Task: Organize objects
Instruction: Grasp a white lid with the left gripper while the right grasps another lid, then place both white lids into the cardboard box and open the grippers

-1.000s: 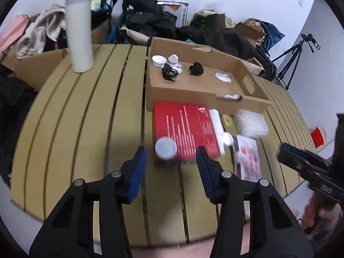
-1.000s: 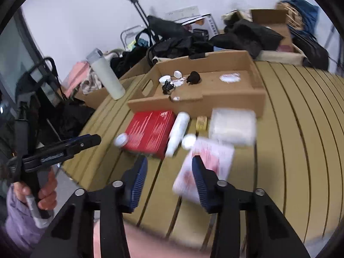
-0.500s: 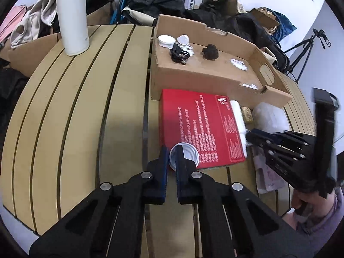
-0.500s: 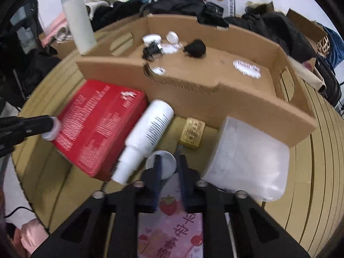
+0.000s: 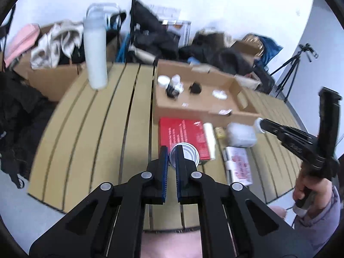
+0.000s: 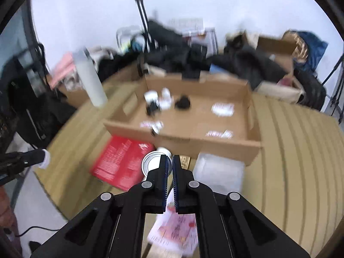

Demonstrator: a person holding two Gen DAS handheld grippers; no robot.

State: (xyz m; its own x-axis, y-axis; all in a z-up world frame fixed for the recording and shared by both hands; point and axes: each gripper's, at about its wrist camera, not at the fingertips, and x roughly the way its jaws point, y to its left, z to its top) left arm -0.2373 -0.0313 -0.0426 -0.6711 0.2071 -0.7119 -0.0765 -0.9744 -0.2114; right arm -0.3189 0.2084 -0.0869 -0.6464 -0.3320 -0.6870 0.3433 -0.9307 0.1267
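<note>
The left gripper is closed on the rim of a round silver-and-white lid, holding it in the air above the near corner of the red box that lies on the slatted wooden table. The right gripper is likewise clamped on the edge of a second round lid, raised over the items in front of the cardboard box; in the left wrist view that lid shows as a white disc at the tips of the right gripper. On the table just before the cardboard box lie the red box, a white bottle on its side against it, a small yellow packet, a clear plastic container and a pink patterned packet. Inside the cardboard box sit several small white caps and dark items, too blurred to name. A tall white flask stands upright at the far left of the table, well apart from the rest.
</note>
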